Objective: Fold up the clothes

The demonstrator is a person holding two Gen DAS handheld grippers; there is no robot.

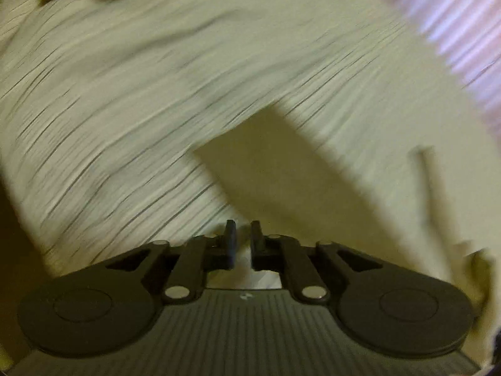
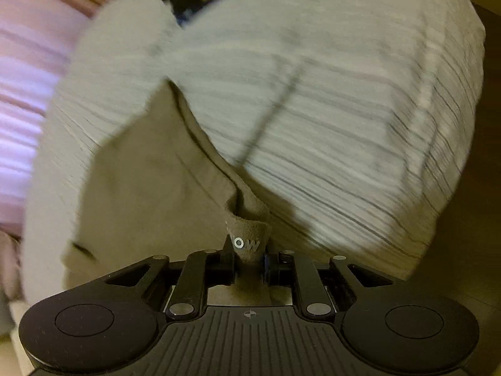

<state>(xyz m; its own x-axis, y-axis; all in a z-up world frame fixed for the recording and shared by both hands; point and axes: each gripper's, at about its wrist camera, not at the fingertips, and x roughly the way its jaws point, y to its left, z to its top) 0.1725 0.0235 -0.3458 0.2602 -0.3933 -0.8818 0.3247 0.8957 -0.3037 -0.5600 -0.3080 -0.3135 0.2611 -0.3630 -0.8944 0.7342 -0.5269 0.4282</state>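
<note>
Pink striped bedding (image 1: 460,31), pale striped garment (image 1: 156,94) lying across it, blurred

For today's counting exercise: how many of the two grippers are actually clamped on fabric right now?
1. The right gripper is shut on a bunched tan fold of the striped garment. The left gripper hangs above the cloth, a narrow gap between its fingertips, gripping nothing visible.
</note>
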